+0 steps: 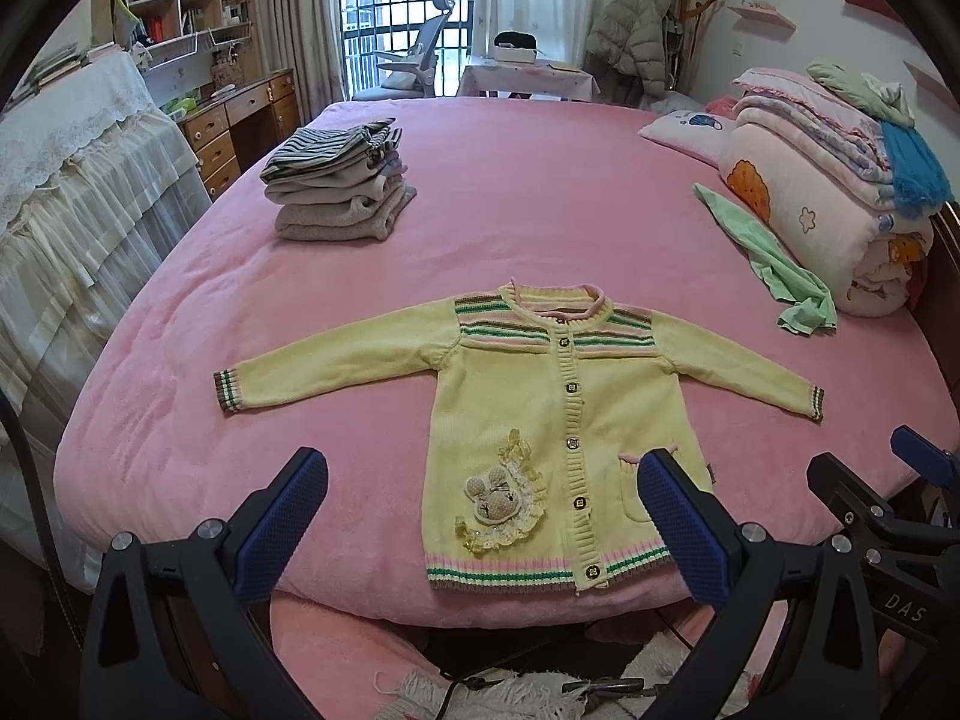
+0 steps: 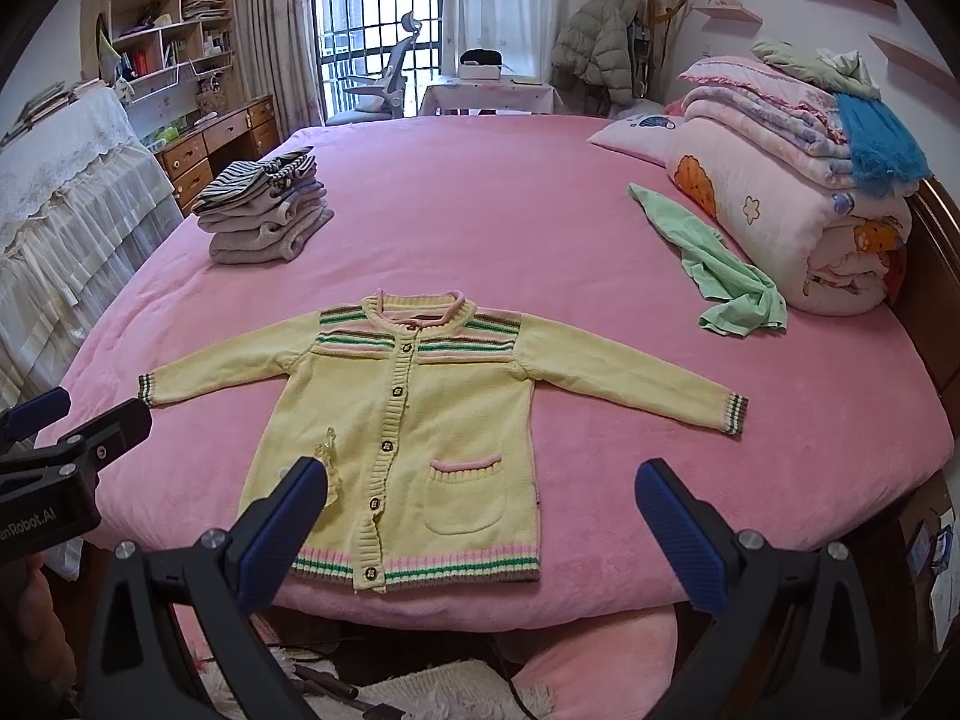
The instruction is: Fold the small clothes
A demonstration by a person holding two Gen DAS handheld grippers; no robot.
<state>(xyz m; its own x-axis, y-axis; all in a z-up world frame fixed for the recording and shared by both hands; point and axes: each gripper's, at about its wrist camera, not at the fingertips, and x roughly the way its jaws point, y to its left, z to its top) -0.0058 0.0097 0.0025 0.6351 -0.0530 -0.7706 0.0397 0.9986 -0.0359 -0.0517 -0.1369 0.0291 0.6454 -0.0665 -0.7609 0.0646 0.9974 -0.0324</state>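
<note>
A yellow knit cardigan [image 1: 558, 420] lies flat and buttoned on the pink bed [image 1: 480, 180], in the lower centre of both frames, its hem toward the near edge of the bed and both sleeves spread out to the sides; no fold has been made in it yet, so this garment is at its very start. In the upper left of the frame a stack of folded clothes [image 1: 339, 186] sits well apart from the cardigan, which suggests earlier pieces are already done; at the right a crumpled green garment [image 1: 774, 264] lies against a pile of rolled quilts [image 1: 828, 180] and probably waits its turn. The left tool [image 1: 483, 516] hangs over the near hem with its blue pads spread wide and nothing between them; the right tool [image 2: 480, 522] is likewise spread and empty, framing the pocket side of the cardigan from above the bed edge. As a judgement, the work is partly through: a stack finished, one cardigan laid out for folding, at least one more piece left.
</note>
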